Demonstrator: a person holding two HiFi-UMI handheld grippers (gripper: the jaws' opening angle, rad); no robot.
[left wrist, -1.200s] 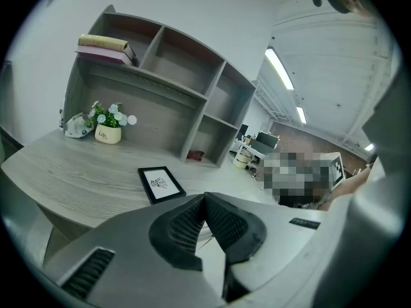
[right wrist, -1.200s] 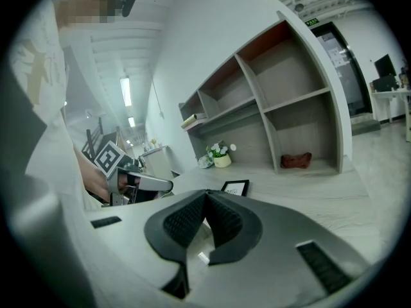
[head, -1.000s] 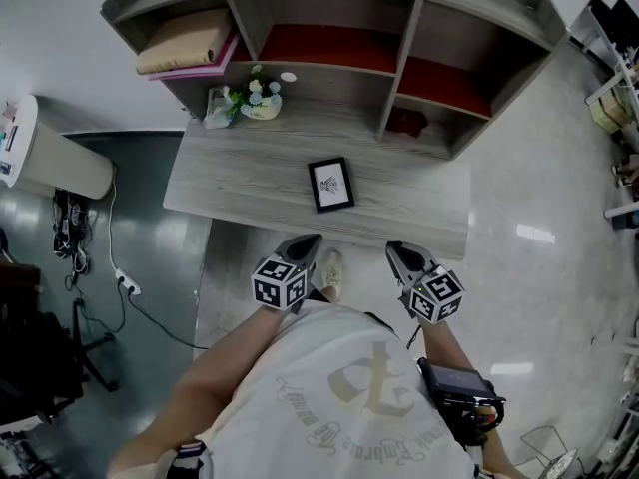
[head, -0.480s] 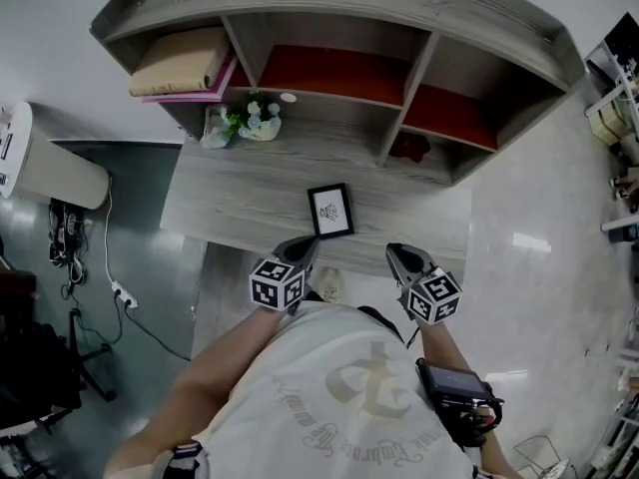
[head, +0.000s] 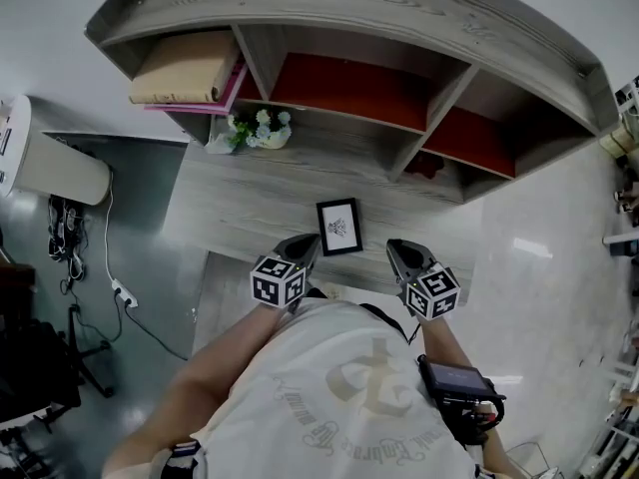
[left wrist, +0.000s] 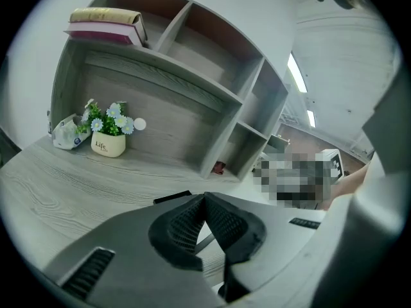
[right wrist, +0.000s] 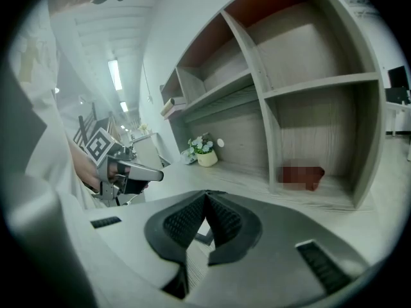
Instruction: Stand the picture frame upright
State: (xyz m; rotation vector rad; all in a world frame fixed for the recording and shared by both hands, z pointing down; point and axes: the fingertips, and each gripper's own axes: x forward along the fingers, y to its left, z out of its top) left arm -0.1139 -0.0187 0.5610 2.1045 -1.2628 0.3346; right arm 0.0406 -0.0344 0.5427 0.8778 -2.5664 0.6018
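A black picture frame (head: 339,227) with a white print lies flat on the grey wooden desk (head: 235,198), near its front edge. My left gripper (head: 305,246) is shut and empty, just left of the frame's near corner. My right gripper (head: 398,253) is shut and empty too, a little right of the frame. In the left gripper view only a dark edge of the frame (left wrist: 171,197) shows above the closed jaws. In the right gripper view a corner of the frame (right wrist: 203,237) shows between the closed pads, and the left gripper (right wrist: 157,172) is at the left.
A shelf unit (head: 399,58) rises at the back of the desk. A small flower pot (head: 268,133) and a crumpled wrapper (head: 219,145) stand at the back left. Folded cloth on a pink book (head: 185,73) fills the top-left cubby. A dark red object (right wrist: 303,175) sits in a lower right cubby.
The view has shifted toward the desk, so the frame now lies closer to both grippers. Both grippers stay shut and hold their places.
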